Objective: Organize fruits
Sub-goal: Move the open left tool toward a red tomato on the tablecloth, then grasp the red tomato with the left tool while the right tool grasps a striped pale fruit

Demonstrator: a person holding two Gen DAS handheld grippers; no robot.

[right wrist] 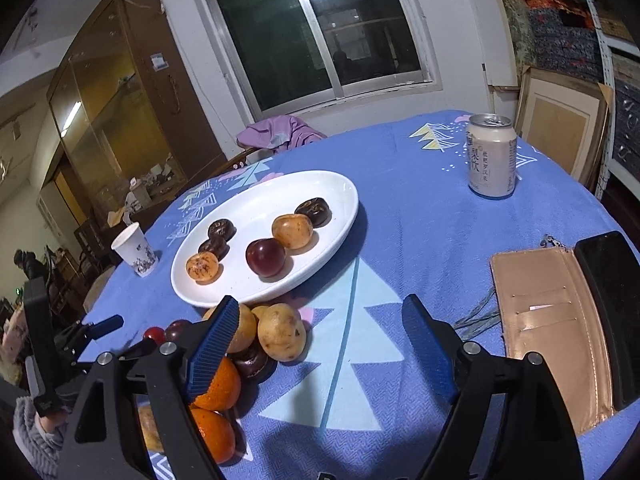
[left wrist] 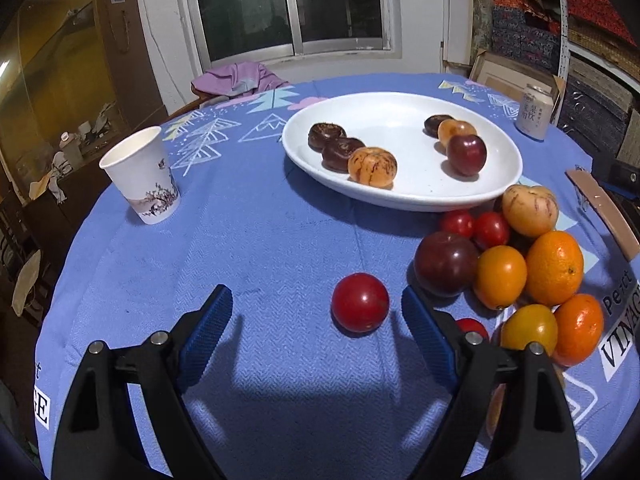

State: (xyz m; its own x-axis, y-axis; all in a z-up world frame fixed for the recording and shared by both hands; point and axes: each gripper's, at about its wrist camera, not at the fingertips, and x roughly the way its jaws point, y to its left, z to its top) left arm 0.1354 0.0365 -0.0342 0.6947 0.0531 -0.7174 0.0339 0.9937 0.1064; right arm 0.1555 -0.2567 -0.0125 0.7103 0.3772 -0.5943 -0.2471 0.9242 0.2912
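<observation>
Fruit on a round table under a blue patterned tablecloth [left wrist: 248,208]. A single red tomato [left wrist: 360,303] lies alone on the cloth, between the spread blue pads of the left gripper [left wrist: 316,312] and nearer the right-hand pad; neither pad touches it, so the jaws stand wide apart and grip nothing. To its right sits the loose pile — a dark plum [left wrist: 445,263], two small red tomatoes [left wrist: 474,227], three oranges [left wrist: 554,268], a yellow tomato [left wrist: 529,327] and a tan streaked fruit [left wrist: 530,210] — the pieces pressed against one another, just beside the near rim of the white oval plate [left wrist: 384,114]. On the plate are two groups, well apart: two dark brown fruits with one orange-tan fruit [left wrist: 372,167] at the left, and a dark fruit, a tan fruit and a red plum [left wrist: 466,155] at the right. The right gripper [right wrist: 320,338] hovers with its jaws likewise wide and empty above bare cloth; its left pad overlaps the pile in view, whether touching cannot be told. Farther out: a paper cup [left wrist: 140,176] left of the plate, a drink can [right wrist: 492,156] upright behind it, and an open tan wallet [right wrist: 548,320] with a dark phone [right wrist: 612,312] at the table's right edge.
</observation>
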